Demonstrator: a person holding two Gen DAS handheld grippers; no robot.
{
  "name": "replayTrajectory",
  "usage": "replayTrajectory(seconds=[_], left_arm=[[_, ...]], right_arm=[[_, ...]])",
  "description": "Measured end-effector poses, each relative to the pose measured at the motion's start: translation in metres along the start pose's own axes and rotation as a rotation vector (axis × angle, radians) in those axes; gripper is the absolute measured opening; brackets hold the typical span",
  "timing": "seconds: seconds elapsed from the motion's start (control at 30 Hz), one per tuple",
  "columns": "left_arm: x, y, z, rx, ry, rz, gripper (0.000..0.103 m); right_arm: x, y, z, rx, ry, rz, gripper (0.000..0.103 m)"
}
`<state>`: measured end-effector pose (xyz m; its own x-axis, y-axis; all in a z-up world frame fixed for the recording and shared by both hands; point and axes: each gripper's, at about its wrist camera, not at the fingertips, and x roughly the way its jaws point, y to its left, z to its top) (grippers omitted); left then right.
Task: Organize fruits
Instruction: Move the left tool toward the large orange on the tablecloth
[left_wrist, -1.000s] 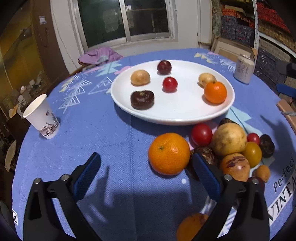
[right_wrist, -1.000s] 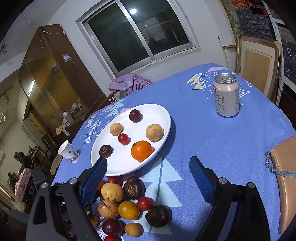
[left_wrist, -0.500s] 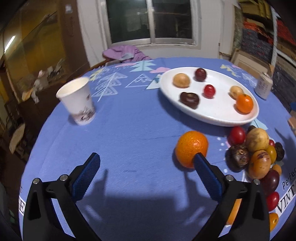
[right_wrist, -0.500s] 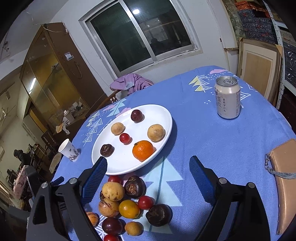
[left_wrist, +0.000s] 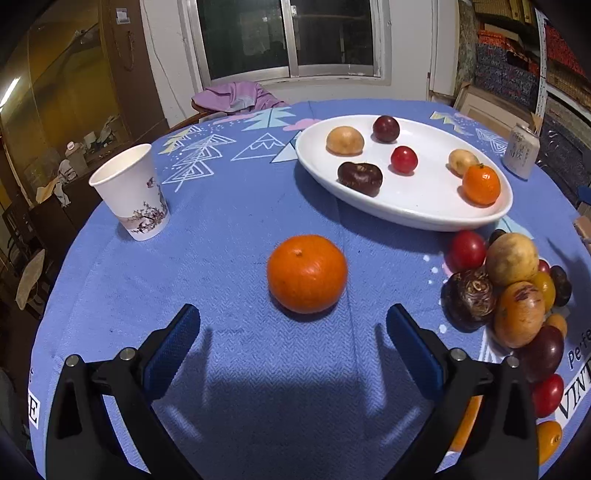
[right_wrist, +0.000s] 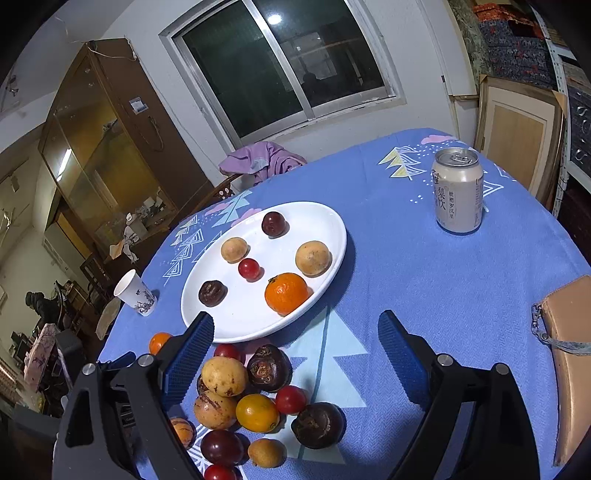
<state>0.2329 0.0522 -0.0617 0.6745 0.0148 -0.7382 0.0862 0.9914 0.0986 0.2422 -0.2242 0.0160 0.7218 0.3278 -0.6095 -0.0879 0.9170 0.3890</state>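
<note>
- Two grippers stood over a round table covered with a blue patterned tablecloth (left_wrist: 229, 229), both pointing down at a slant.
- At the far left of the left wrist view, a paper cup (left_wrist: 131, 192) stood upright on the cloth, well apart from the fruit.
- The left gripper (left_wrist: 293, 339) had its blue-padded jaws spread wide, with nothing between them.
- A lone orange (left_wrist: 307, 273) lay on the cloth just ahead of that gripper's fingertips, centred on the gap and touching neither pad.
- Further back and to the right sat the white plate (left_wrist: 424, 218), holding six pieces of fruit, a small orange (left_wrist: 481, 184) among them near its right rim.
- A heap of mixed fruit (left_wrist: 511, 288) lay on the cloth in front of the plate, just right of the left gripper's right finger.
- The right gripper (right_wrist: 295, 354) was likewise wide open and empty.
- In the right wrist view, the heap (right_wrist: 255, 402) lay by its left finger, partly inside the gap between the jaws; whether that finger touched any fruit could not be told.
- A drink can (right_wrist: 458, 190) stood upright at the far right, and a tan pouch (right_wrist: 569, 354) lay at the table's right edge.
</note>
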Motion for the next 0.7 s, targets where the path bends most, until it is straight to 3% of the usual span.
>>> replayTrajectory(seconds=[0.27, 0.33, 0.43, 0.53, 0.7], left_arm=[[-0.002, -0.009, 0.005, 0.057, -0.039, -0.084, 0.099], [0.005, -0.012, 0.006, 0.07, 0.008, -0.121, 0.099], [0.015, -0.012, 0.006, 0.061, 0.044, -0.061, 0.099], [0.009, -0.006, 0.011, 0.037, 0.0, -0.054, 0.099], [0.02, 0.012, 0.014, -0.038, 0.039, -0.037, 0.099]], right_arm=[[0.007, 0.004, -0.004, -0.012, 0.022, -0.008, 0.091], [0.009, 0.003, -0.004, -0.008, 0.029, -0.01, 0.091], [0.011, 0.002, -0.005, -0.003, 0.035, -0.01, 0.091], [0.01, 0.004, -0.005, -0.006, 0.03, -0.006, 0.091], [0.012, 0.005, -0.007, -0.009, 0.036, -0.005, 0.091]])
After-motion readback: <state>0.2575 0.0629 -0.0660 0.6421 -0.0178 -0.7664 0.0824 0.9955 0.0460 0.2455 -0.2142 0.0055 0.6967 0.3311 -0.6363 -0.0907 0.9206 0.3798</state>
